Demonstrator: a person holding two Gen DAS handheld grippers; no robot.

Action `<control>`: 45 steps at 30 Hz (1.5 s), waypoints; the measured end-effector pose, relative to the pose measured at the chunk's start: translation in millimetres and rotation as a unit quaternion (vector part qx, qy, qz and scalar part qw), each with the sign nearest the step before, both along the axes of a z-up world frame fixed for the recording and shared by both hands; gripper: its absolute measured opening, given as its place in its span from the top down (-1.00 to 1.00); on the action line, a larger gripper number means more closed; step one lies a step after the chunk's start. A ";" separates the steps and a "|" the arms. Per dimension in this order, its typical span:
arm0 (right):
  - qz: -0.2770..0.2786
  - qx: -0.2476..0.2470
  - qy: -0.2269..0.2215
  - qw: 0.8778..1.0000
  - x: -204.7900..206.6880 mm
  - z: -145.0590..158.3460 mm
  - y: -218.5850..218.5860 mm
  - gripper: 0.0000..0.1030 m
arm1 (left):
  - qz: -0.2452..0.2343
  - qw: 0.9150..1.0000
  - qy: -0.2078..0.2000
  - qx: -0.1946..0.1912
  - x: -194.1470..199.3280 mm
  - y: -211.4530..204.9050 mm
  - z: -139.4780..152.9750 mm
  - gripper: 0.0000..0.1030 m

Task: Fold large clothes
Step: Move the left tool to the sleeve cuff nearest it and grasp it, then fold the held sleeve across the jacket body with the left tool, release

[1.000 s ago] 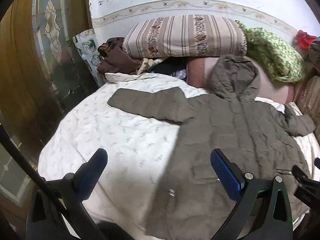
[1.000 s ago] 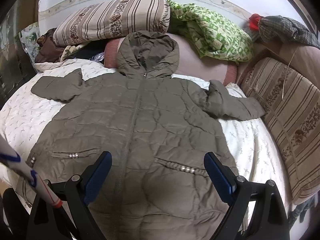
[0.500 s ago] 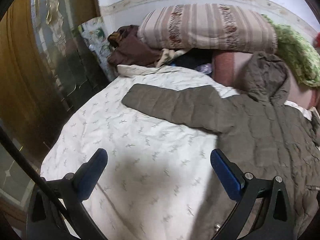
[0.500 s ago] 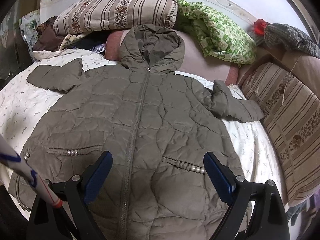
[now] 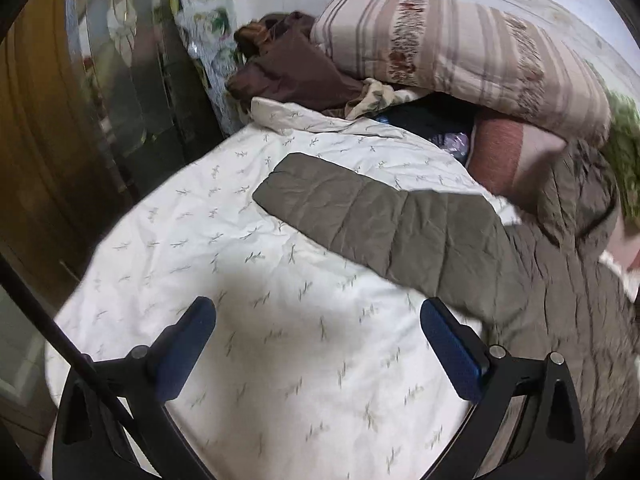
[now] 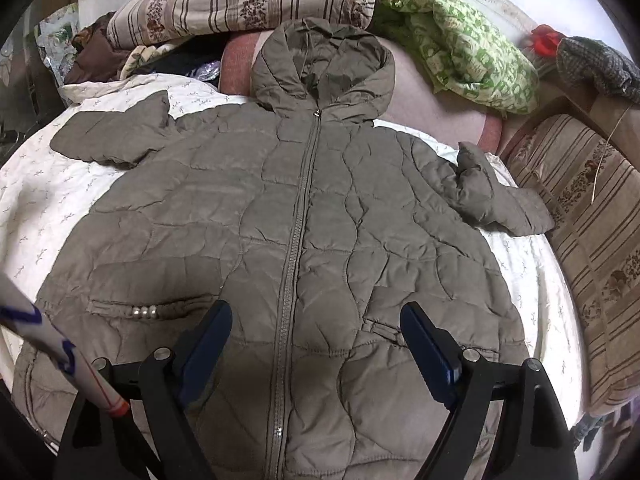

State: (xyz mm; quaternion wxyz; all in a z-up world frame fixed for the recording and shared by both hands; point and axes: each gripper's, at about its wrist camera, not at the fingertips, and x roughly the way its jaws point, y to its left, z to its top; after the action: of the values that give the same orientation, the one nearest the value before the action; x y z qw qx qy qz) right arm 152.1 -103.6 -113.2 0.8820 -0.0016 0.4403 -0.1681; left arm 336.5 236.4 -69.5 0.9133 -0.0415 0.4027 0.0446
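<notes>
Folding not yet begun.
Spread flat, zipped, face up on white leaf-print bed quilt (image 6: 36, 200): olive-grey quilted hooded coat (image 6: 304, 216), both sleeves out, unfolded. Above coat hem, right claw (image 6: 316, 344) closing, empty; beside its sleeve, left claw (image 5: 316, 344) wide, empty.

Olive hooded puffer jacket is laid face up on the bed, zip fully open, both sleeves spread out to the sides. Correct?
Not quite: the puffer jacket is zipped shut, its zip closed up to the hood, as the right wrist view shows. Face up, sleeves spread: right.
</notes>
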 end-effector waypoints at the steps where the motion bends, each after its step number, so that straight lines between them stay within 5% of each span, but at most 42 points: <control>1: -0.001 0.000 0.003 1.000 3.0 -2.7 -1.5 -0.73 | 0.002 1.000 0.004 -0.012 12.0 6.6 -1.6 -0.84; 4: -0.006 0.005 0.009 1.000 10.2 -9.5 -8.4 -0.73 | 0.006 0.998 0.027 -0.054 55.4 30.0 -9.9 -0.61; 7: -0.014 0.008 0.011 1.000 17.2 -16.1 -15.8 -0.73 | 0.015 0.990 0.046 -0.131 97.4 56.7 -23.7 -0.61; 9: -0.018 0.009 0.013 1.000 21.3 -19.8 -19.6 -0.73 | 0.037 0.978 0.059 -0.195 124.4 78.0 -41.5 -0.61; 13: -0.025 0.010 0.014 1.000 26.5 -27.0 -27.5 -0.73 | 0.062 0.961 0.077 -0.260 152.8 98.9 -73.3 -0.61; 19: -0.036 0.011 0.024 0.999 36.8 -37.1 -38.2 -0.73 | 0.023 0.933 0.087 -0.348 173.0 99.5 -106.1 -0.61; 26: -0.039 0.011 0.042 0.998 42.9 -50.5 -44.7 -0.73 | 0.026 0.925 0.096 -0.366 200.1 94.3 -130.2 -0.61; 30: -0.041 0.011 0.049 0.998 44.8 -57.3 -46.3 -0.73 | 0.024 0.938 0.102 -0.329 212.9 81.4 -123.5 -0.62; 32: -0.041 0.010 0.051 0.998 45.8 -59.6 -46.5 -0.73 | 0.023 0.948 0.106 -0.299 216.3 73.8 -116.7 -0.28; 34: -0.041 0.012 0.049 0.998 45.5 -60.0 -46.5 -0.73 | 0.015 0.960 0.122 -0.250 219.2 62.2 -110.3 0.74; 35: -0.041 0.013 0.047 0.998 44.8 -59.7 -46.9 -0.73 | 0.003 0.961 0.134 -0.244 220.3 56.7 -108.4 0.84; 38: -0.040 0.014 0.041 0.998 40.5 -58.0 -47.2 -0.73 | 0.006 0.963 0.125 -0.240 214.4 50.9 -97.8 0.84; 41: -0.040 0.015 0.036 0.998 35.2 -55.0 -48.2 -0.73 | 0.023 0.956 0.129 -0.264 207.0 54.8 -95.0 0.70; 43: -0.043 0.024 0.028 0.998 30.0 -51.5 -52.4 -0.73 | 0.040 0.953 0.117 -0.275 198.2 63.6 -93.9 0.11; 45: -0.047 0.024 0.024 0.998 27.4 -49.9 -55.6 -0.73 | 0.060 0.941 0.100 -0.317 185.3 81.7 -98.4 -0.01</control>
State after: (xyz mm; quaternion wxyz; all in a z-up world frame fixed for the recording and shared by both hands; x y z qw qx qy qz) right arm 179.6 -159.2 -163.0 0.8621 0.0359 0.4647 -0.1987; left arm 521.8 318.1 -167.9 0.8035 -0.3483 0.4821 -0.0268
